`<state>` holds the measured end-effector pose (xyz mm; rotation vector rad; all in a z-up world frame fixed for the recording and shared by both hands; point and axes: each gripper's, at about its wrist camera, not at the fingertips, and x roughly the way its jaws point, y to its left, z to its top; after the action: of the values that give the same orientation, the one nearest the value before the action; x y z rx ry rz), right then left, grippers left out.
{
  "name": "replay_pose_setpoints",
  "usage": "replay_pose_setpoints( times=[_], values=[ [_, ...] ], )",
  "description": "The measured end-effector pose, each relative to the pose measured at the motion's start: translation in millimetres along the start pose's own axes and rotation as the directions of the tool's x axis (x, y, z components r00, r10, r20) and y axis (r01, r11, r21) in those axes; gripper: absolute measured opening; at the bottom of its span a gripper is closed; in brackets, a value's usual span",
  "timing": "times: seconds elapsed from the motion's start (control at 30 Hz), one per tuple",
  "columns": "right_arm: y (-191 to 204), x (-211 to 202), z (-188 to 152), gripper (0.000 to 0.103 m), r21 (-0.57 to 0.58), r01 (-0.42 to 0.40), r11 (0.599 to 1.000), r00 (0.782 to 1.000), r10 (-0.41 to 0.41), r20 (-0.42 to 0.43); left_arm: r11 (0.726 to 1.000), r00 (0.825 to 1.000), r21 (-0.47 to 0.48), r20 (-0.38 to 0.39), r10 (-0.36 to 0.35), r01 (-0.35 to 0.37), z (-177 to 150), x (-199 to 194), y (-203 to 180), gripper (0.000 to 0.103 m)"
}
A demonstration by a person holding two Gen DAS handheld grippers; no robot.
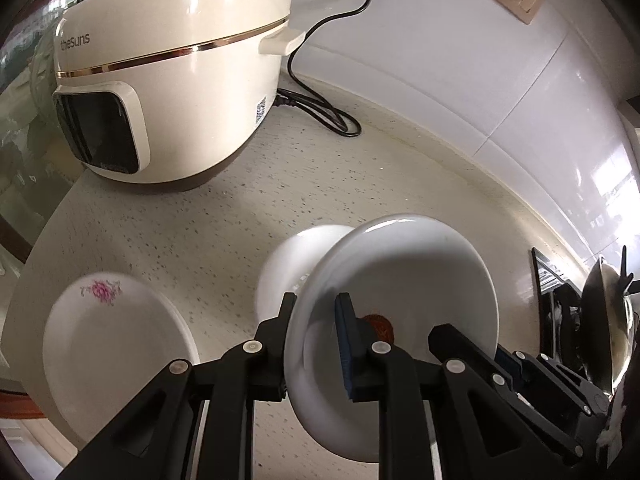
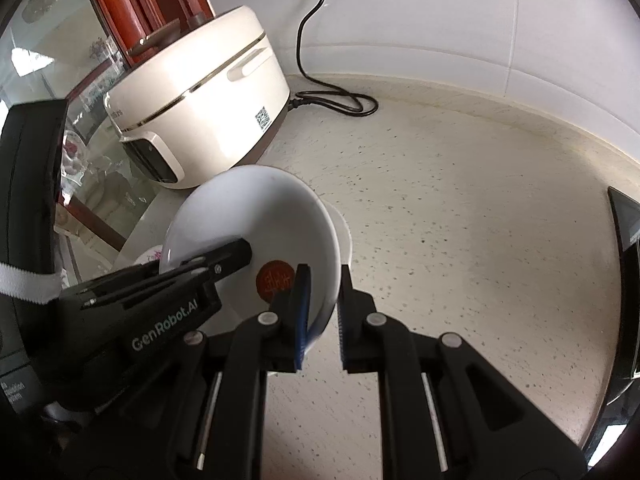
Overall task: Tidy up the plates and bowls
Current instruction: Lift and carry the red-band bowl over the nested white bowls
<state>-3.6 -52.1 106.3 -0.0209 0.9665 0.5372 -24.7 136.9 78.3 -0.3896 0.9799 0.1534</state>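
Note:
A white bowl (image 1: 408, 280) with a red round mark inside is held tilted above the speckled counter. My left gripper (image 1: 316, 344) is shut on its near rim. My right gripper (image 2: 324, 312) is shut on the opposite rim of the same bowl (image 2: 260, 224); its arm shows at the right of the left wrist view. Another white bowl (image 1: 288, 264) stands on the counter just behind the held one. A white plate with a pink flower (image 1: 112, 344) lies at the left, near the counter's edge.
A cream rice cooker (image 1: 168, 80) stands at the back left with its black cord (image 1: 320, 108) looping on the counter (image 1: 400, 168). A white tiled wall runs behind. A dark stove edge (image 2: 624, 280) and a metal pan (image 1: 608, 320) are at the right.

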Motion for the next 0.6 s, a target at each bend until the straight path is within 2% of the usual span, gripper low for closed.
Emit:
replay_pose_setpoints(
  times=[0.4, 0.6],
  values=[
    [-10.0, 33.2, 11.9, 0.015, 0.032, 0.006, 0.999, 0.997, -0.004, -0.078, 0.996, 0.999, 0.084, -0.033, 0.033, -0.030, 15.1, 30.0, -4.8, 0.019],
    [-9.5, 44.5, 16.8, 0.015, 0.007, 0.008, 1.000, 0.994, -0.008, -0.109, 0.996, 0.998, 0.084, -0.045, 0.043, -0.039, 14.3, 35.7, 0.7, 0.019]
  ],
)
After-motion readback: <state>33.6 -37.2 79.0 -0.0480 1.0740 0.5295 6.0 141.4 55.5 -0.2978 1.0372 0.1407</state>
